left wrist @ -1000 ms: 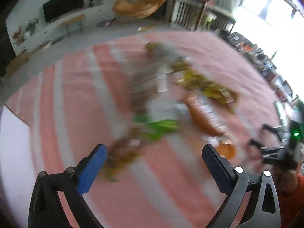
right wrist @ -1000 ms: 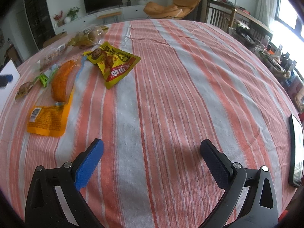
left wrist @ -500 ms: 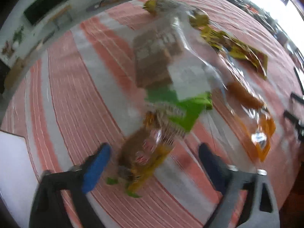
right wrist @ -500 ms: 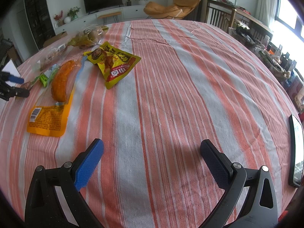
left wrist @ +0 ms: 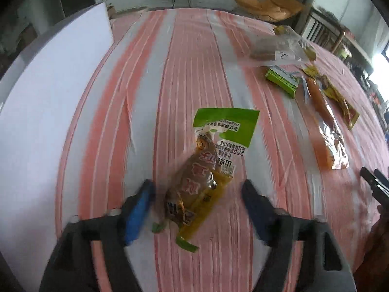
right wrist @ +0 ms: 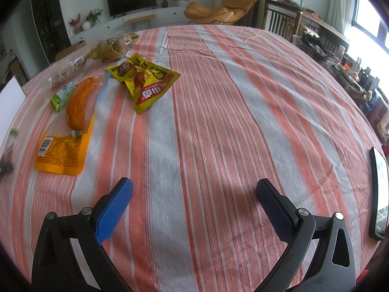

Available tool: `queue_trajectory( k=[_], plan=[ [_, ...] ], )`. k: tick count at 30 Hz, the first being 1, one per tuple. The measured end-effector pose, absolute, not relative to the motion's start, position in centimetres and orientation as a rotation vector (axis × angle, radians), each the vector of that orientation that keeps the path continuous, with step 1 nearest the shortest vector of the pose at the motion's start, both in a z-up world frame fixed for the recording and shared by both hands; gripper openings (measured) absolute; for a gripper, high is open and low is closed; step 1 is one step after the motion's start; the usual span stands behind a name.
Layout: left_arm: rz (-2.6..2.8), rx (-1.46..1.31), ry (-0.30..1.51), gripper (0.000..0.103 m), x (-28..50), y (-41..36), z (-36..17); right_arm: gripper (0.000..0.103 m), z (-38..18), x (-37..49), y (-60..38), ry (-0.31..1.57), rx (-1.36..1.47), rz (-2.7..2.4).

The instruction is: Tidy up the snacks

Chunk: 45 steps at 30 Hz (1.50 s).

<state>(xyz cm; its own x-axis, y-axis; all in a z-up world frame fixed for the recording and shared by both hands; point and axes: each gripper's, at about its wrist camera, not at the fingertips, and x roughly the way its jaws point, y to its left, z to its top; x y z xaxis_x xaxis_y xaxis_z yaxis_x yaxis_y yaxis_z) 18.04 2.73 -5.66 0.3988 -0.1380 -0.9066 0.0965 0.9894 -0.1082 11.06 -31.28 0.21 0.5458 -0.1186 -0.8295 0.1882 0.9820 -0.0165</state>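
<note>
Snack packet (left wrist: 206,170), green-topped, brown contents: lies flat on the striped surface (left wrist: 189,60), between the fingers of the left hand-held gripper (left wrist: 197,194), which is the nearer of the two. Long axis runs away from the gripper and slightly to its right, green header farthest, brown end closest; the fingers therefore straddle its short width. Jaws are opening and neither pad appears to press on the wrapper, though blur makes the blue side uncertain. White board (left wrist: 48,92) stands just to the left.

Other snacks, same surface, well apart to the right: small green packet (left wrist: 282,80), orange sausage pack (right wrist: 73,121), yellow pouch (right wrist: 145,80), clear bag (left wrist: 274,46), further bag of pale lumps (right wrist: 114,46).

Right hand-held gripper (right wrist: 194,199): jaws wide apart, nothing between them, over bare cloth. Dark phone-like slab (right wrist: 378,194) at its right edge.

Judgement: any pickup here falls to the left side; closing across the brown end looks workable.
</note>
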Motion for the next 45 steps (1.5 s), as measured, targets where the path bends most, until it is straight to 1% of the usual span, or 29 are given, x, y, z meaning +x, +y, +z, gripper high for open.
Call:
queue_trajectory(
  k=[1, 4, 5, 8, 10, 18, 32, 37, 45],
  plan=[
    [-0.188, -0.03, 1.154, 0.094, 18.0, 2.4, -5.8, 0.103, 0.2, 11.0, -31.2, 0.977, 0.078, -0.182],
    [-0.264, 0.127, 1.139, 0.095, 18.4, 0.6, -6.6, 0.103, 0.2, 11.0, -31.3, 0.976, 0.078, -0.181],
    [-0.287, 0.179, 1.123, 0.098, 18.9, 0.2, -6.6, 0.103, 0.2, 11.0, -31.2, 0.975, 0.078, -0.179],
    [-0.337, 0.168, 1.086, 0.103, 20.2, 0.9, -7.0, 0.103, 0.3, 11.0, -31.2, 0.974, 0.08, -0.176],
    [-0.344, 0.16, 1.055, 0.103, 21.2, 1.2, -7.1, 0.103, 0.3, 11.0, -31.2, 0.973, 0.08, -0.177],
    [-0.322, 0.158, 0.946, 0.103, 19.7, 1.0, -7.5, 0.103, 0.3, 11.0, -31.2, 0.974, 0.078, -0.177],
    [-0.272, 0.156, 0.937, 0.103, 19.3, 1.8, -7.4, 0.103, 0.3, 11.0, -31.2, 0.974, 0.077, -0.176],
    [-0.112, 0.04, 0.953, 0.103, 20.0, 4.9, -7.4, 0.103, 0.3, 11.0, -31.2, 0.974, 0.078, -0.176],
    [-0.101, 0.045, 0.953, 0.103, 20.3, 5.1, -7.3, 0.103, 0.3, 11.0, -31.2, 0.974, 0.077, -0.177]
  ],
)
